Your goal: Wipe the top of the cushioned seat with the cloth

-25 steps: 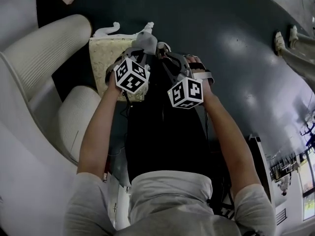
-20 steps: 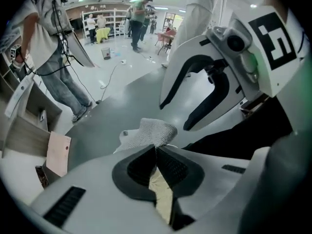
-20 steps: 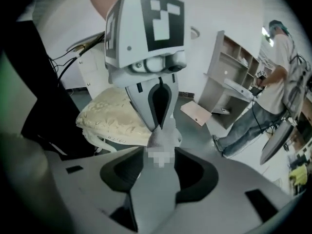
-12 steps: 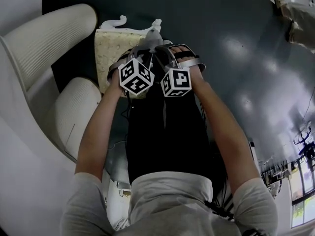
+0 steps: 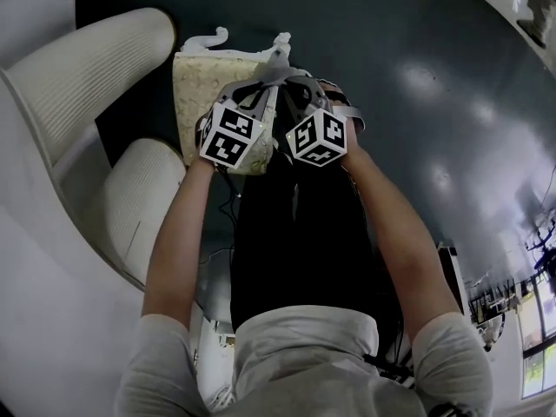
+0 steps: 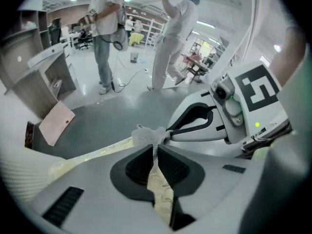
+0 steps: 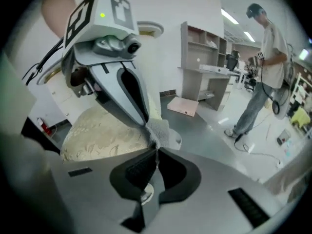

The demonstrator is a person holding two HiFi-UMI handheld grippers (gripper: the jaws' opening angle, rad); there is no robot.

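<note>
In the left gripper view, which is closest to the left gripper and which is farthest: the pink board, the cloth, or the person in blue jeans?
1. The cloth, pinched in the left gripper's jaws at their tip.
2. The pink board, on the floor to the left.
3. The person in blue jeans, standing beyond it, upper left.

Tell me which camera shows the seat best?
The right gripper view: the seat fills its left side, with the patterned top plain to see. The head view shows it from above, but partly hidden. The left gripper view catches only a thin strip of its edge.
</note>
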